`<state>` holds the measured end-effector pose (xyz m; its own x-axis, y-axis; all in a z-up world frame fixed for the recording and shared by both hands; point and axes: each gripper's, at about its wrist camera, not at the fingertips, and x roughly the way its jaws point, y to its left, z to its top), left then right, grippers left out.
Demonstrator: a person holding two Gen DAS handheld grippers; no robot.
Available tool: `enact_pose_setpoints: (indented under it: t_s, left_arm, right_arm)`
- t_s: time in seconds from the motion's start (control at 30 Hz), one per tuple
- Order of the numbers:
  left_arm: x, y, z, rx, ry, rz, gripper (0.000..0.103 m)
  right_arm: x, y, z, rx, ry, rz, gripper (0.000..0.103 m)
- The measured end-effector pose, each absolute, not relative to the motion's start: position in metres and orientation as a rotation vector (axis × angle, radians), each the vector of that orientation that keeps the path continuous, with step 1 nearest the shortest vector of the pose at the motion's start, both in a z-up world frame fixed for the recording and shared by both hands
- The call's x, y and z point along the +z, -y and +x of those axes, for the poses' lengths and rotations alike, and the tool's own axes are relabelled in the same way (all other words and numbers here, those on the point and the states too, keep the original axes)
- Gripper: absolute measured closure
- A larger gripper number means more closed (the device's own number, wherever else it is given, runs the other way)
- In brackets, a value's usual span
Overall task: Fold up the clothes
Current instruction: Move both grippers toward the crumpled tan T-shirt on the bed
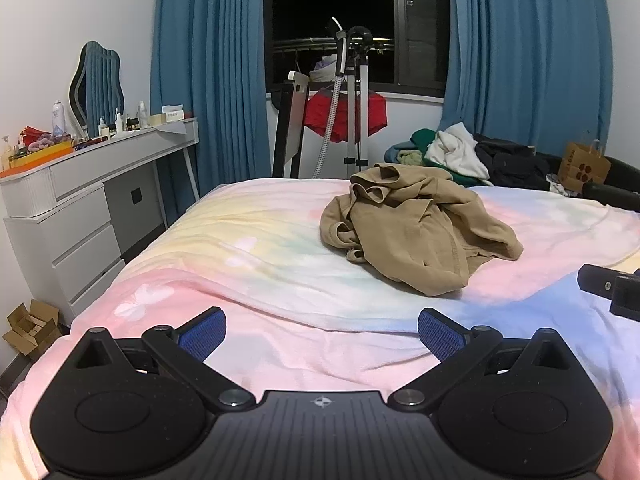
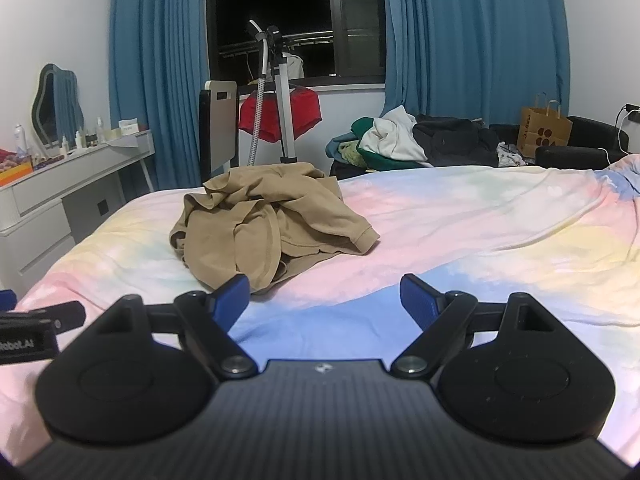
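Half-hidden folds — crumpled tan garment (image 1: 416, 224)

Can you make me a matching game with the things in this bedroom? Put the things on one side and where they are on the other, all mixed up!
Things:
1. crumpled tan cotton garment
2. red garment
3. brown paper bag
4. wavy-edged mirror

Places:
A. standing on the white dressing table
B. hanging below the dark window
C. far right, near the black sofa
D. lying in a heap on the pastel rainbow blanket

Pairs: 1-D, 2-B, 3-C, 4-A
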<state>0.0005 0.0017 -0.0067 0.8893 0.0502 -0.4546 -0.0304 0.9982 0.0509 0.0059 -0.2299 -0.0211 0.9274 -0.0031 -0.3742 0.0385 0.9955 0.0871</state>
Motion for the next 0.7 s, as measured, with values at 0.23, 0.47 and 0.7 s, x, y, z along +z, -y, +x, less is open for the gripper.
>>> enact_pose_setpoints:
  t_s: [0.23,0.47,0.7]
  left_arm:
    - [-0.014,0.0,0.004,0.033,-0.467,0.063,0.001]
    - [-0.029,0.014,0.028,-0.038,-0.479,0.106,0.007]
    - [-0.045,0.058,0.097,-0.19,-0.468,0.095,0.019]
  right_arm:
    - [-0.018,0.234,0.006,-0.041,-0.384,0.112,0.019]
    - [-0.011,0.251,0.003,-0.112,-0.41,0.19,0.019]
    - [-0.014,0.277,0.008,-0.165,-0.401,0.234,0.019]
